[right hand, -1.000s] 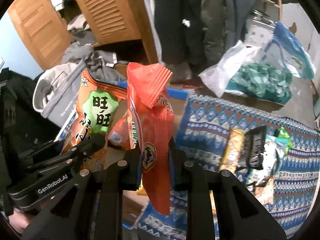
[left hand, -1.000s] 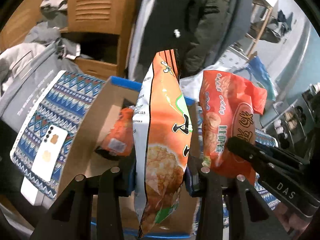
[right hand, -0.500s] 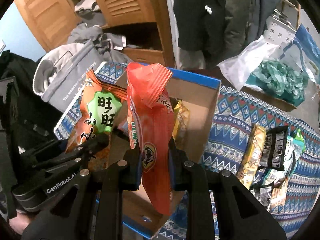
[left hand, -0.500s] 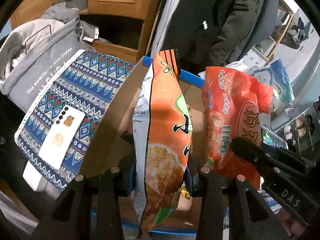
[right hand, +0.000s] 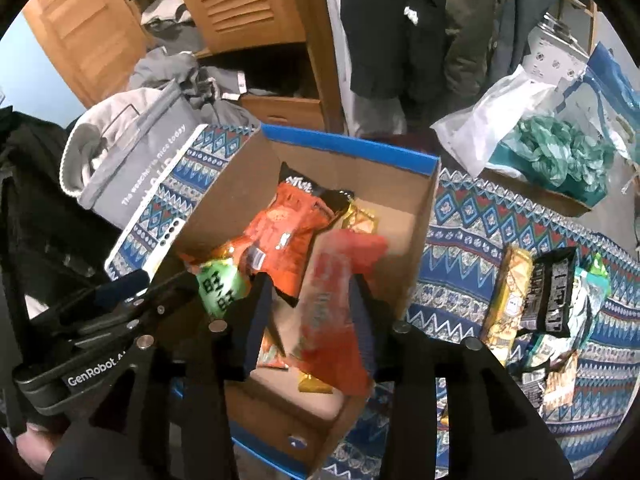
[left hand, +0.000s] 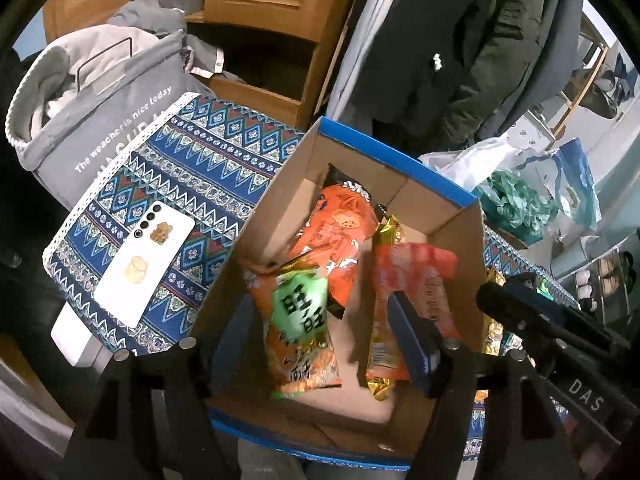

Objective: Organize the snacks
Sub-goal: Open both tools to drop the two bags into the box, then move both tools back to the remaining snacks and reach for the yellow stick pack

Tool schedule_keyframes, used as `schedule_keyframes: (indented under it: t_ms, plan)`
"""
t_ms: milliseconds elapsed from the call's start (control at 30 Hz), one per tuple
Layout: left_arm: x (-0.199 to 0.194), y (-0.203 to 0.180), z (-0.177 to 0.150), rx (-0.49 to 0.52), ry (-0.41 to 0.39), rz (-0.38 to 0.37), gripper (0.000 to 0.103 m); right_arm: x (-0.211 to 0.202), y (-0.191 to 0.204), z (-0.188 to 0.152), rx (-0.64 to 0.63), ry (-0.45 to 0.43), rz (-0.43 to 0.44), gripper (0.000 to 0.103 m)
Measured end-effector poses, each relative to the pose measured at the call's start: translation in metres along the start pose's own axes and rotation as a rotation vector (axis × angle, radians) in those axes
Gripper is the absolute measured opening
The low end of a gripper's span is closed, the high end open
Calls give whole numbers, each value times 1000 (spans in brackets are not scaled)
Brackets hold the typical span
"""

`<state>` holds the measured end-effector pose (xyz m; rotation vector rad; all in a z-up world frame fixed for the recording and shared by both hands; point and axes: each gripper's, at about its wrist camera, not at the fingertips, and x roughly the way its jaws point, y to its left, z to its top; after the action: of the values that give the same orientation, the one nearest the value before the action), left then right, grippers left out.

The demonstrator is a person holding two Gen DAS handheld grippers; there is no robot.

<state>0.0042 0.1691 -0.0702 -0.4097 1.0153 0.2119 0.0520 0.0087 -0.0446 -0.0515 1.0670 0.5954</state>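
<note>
A cardboard box (left hand: pixel 392 156) with a blue rim stands on the patterned cloth, under both grippers. My left gripper (left hand: pixel 320 344) hangs over it with its jaws opening. The orange bag with a green label (left hand: pixel 300 320) lies loose in the box below, touching neither pad. My right gripper (right hand: pixel 310 320) is also opening. The red bag (right hand: pixel 332 320) is blurred between its fingers, slipping down into the box (right hand: pixel 348 148) free of the pads. Another orange bag (right hand: pixel 288 224) and a gold wrapper (right hand: pixel 360 220) lie deeper in the box.
Several more snack packets (right hand: pixel 540 300) lie on the cloth to the right of the box. A white phone (left hand: pixel 144 264) lies on the cloth at the left, beside a grey fabric bag (left hand: pixel 100 120). Plastic bags (right hand: pixel 552 152) and hanging coats stand behind.
Both grippers held their bags upright over the box and have now opened. The orange bag has dropped into the box and the red bag is falling in.
</note>
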Motion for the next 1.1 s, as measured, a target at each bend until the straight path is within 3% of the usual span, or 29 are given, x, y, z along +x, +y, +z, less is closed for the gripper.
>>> schedule_keyframes:
  t_ms: [167, 567, 667, 1100]
  plan:
    - [-3, -7, -2, 24, -4, -8, 71, -8, -3, 0, 3, -20, -12, 48]
    - [-14, -29, -4, 80, -15, -31, 71, -30, -18, -1, 7, -59, -34, 48]
    - [-17, -40, -5, 112, -22, -31, 71, -36, -24, -4, 12, -69, -46, 55]
    - [-22, -90, -14, 200, -18, -80, 71, -64, -81, -23, 89, -92, -114, 56]
